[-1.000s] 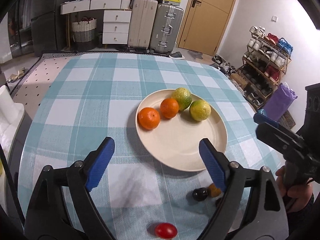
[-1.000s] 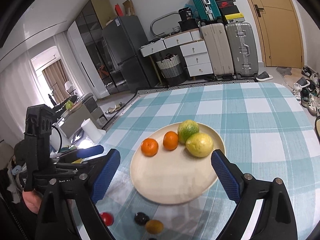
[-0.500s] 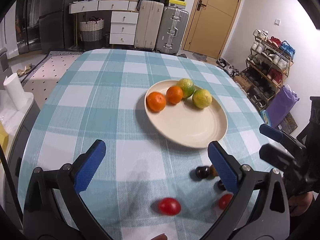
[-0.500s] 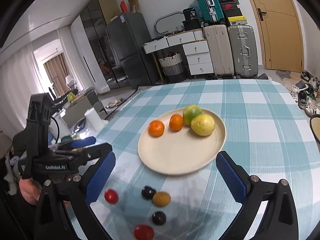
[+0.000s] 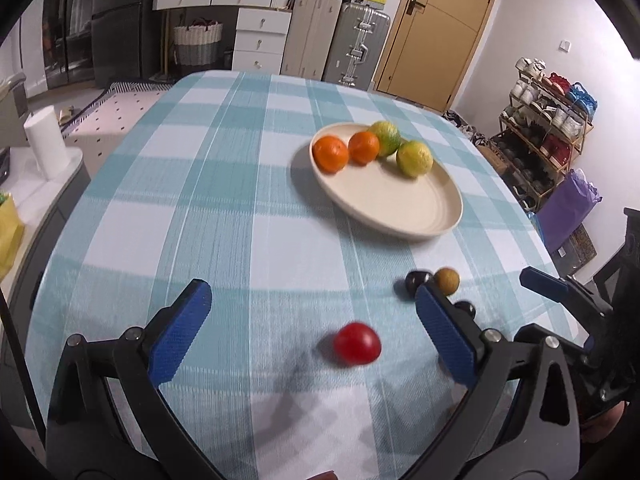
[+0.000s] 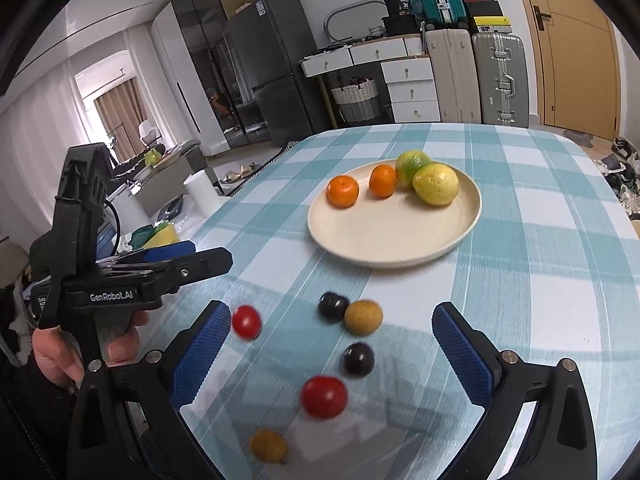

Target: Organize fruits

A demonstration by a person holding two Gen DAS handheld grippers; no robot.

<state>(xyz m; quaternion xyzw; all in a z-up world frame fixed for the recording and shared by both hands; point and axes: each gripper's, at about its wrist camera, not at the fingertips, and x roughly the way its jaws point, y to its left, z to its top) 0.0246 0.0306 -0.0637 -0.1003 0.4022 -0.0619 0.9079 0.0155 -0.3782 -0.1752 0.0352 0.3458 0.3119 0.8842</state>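
A cream plate [image 5: 400, 204] [image 6: 384, 236] holds two oranges [image 5: 330, 153] [image 6: 342, 191], a green-yellow citrus [image 5: 385, 137] and a yellow citrus [image 6: 435, 183]. Small fruits lie loose on the checked cloth nearer me: a red one [image 5: 357, 343] [image 6: 246, 321], another red one [image 6: 323, 396], two dark ones [image 6: 333, 305] [image 6: 358, 358], two brown ones [image 6: 363, 316] [image 6: 268, 445]. My left gripper [image 5: 312, 332] is open and empty, above the cloth, the red fruit between its fingers. My right gripper [image 6: 334, 354] is open and empty, over the small fruits.
The round table's checked cloth [image 5: 224, 184] fills both views. Suitcases [image 5: 336, 40], white drawers [image 5: 260, 36] and a door [image 5: 444, 28] stand behind; a shoe rack [image 5: 548, 132] is at the right. A white roll [image 5: 42, 142] stands off the table's left edge.
Both grippers have drawn back from the plate toward the near table edge. The plate now looks farther off and the small loose fruits have come into view between the fingers.
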